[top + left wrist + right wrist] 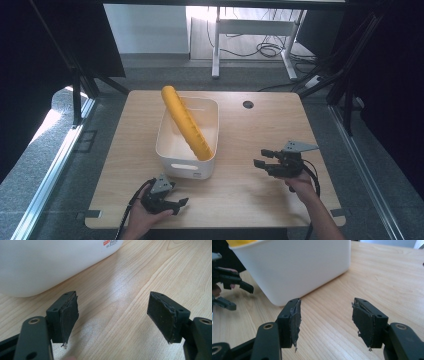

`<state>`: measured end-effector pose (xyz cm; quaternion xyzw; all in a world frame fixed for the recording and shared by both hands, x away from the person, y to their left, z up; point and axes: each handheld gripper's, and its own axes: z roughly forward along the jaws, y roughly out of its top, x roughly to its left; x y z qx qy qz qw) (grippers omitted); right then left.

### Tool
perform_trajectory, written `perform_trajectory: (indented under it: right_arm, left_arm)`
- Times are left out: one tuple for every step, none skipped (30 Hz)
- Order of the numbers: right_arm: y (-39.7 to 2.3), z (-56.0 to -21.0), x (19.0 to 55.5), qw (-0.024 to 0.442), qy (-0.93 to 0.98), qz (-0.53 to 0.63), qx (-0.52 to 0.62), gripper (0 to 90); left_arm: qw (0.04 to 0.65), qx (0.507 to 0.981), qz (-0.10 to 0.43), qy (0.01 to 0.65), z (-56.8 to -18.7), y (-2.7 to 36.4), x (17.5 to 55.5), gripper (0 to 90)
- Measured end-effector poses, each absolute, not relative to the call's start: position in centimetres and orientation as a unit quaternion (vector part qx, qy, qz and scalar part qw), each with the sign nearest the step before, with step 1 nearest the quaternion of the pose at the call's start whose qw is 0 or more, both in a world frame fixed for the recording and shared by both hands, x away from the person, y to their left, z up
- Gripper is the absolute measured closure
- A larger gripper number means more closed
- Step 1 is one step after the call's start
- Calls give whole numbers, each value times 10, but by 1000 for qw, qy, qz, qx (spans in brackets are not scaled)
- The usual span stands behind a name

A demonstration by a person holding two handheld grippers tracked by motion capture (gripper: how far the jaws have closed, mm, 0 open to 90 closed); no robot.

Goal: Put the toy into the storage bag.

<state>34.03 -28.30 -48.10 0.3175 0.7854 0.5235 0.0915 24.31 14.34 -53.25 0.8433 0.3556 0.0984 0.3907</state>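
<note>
Now, box: white plastic box (172, 150) near worktop's middle, long yellow ridged roll (186, 122) leaning inside.
Claws: left gripper (181, 202) and right gripper (261, 157) spread wide, holding nothing.
Tip: pinch roll gently, lift slowly.

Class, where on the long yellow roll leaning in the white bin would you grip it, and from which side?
Probably the upper end of the yellow roll, from above: it leans clear over the far rim of the white bin, while its lower end sits inside.
</note>
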Motion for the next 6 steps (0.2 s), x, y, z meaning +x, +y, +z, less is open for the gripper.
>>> perform_trajectory:
  right_arm:
    - [-283, -480, 339, 94, 784, 526, 316, 405]
    - [-283, -478, 338, 97, 784, 527, 313, 403]
    - [-282, -477, 337, 102, 784, 528, 311, 399]
    - [-282, -477, 336, 101, 784, 528, 311, 398]
    - [-282, -477, 335, 102, 784, 528, 310, 396]
    - [-282, -478, 334, 103, 785, 527, 309, 392]
  left_arm:
    - [390, 844, 98, 355, -533, 143, 243, 250]
    - [390, 844, 98, 354, -532, 143, 243, 250]
    - [390, 845, 99, 354, -533, 143, 243, 250]
    - [389, 845, 98, 353, -533, 142, 243, 250]
    - [389, 846, 98, 351, -533, 142, 243, 250]
    - [389, 846, 99, 350, -533, 141, 243, 250]
